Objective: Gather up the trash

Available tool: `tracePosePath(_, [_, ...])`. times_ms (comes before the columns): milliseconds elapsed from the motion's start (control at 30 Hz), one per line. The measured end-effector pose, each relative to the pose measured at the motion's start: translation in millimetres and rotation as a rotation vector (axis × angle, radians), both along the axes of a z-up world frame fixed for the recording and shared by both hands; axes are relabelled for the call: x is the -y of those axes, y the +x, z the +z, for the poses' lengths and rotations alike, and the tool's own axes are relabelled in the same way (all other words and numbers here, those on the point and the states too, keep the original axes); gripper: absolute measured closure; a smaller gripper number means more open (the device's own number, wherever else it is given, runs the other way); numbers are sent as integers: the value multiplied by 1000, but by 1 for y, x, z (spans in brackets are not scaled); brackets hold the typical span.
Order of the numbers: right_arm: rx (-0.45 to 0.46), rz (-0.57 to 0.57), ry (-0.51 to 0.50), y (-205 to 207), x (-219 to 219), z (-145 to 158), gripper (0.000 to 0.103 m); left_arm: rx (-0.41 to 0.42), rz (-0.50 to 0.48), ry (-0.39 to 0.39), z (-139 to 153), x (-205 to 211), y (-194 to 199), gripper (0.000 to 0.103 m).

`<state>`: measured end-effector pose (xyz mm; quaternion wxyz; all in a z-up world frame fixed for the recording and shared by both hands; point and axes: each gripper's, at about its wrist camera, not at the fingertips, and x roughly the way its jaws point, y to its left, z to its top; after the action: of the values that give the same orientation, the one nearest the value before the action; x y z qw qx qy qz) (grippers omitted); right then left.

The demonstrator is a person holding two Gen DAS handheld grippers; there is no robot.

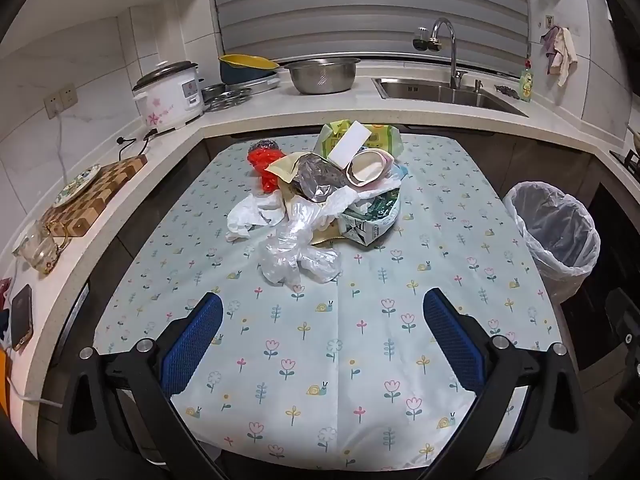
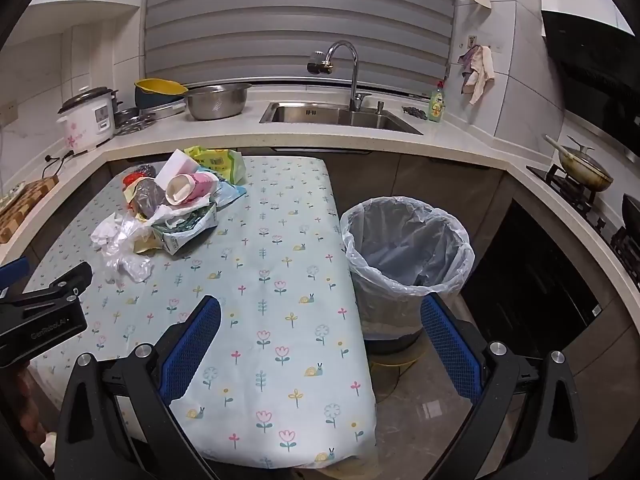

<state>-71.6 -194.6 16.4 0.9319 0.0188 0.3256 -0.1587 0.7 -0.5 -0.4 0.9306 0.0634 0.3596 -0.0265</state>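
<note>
A pile of trash (image 1: 320, 196) lies on the far half of the flowered tablecloth (image 1: 320, 360): clear plastic bags (image 1: 296, 256), a white crumpled bag (image 1: 250, 216), a green-white carton (image 1: 370, 220), a pink paper cup (image 1: 366, 168), red wrapper (image 1: 264, 164). The pile shows at left in the right wrist view (image 2: 168, 208). A bin lined with a clear bag (image 2: 404, 256) stands on the floor right of the table (image 1: 554, 236). My left gripper (image 1: 322, 344) is open and empty, short of the pile. My right gripper (image 2: 320, 344) is open and empty over the table's right edge.
An L-shaped counter wraps around the table, with a rice cooker (image 1: 168, 96), steel bowl (image 1: 320, 74), sink (image 1: 444, 94) and cutting board (image 1: 92, 192). A stove with a pan (image 2: 584, 168) is at the right. The left gripper's body (image 2: 44, 316) shows at the left.
</note>
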Motion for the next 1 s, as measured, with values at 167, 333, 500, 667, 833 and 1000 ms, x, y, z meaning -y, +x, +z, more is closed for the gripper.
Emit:
tracePosePath(167, [2,7,2,-2,-1,1,7,2,-8,6,-1,2,4,7])
tracePosePath(333, [2,12,-3,-5,0,6,7,20,0,10,0,7,-1,7])
tracePosePath(500, [0,13,-5,-1,-1,4,7,21,3,6,1,7,-6,7])
tracePosePath(667, [6,12,-10,-5,-4,1,7,24,3,-3,1,1,-10,7])
tracePosePath(833, [3,11,-16,-4,-5,1,7,25,2,-3,2,1,-10,7])
tracePosePath(1000, [7,4,-20,-8,-7,1,7,24,3,-3,2,1,-10,7])
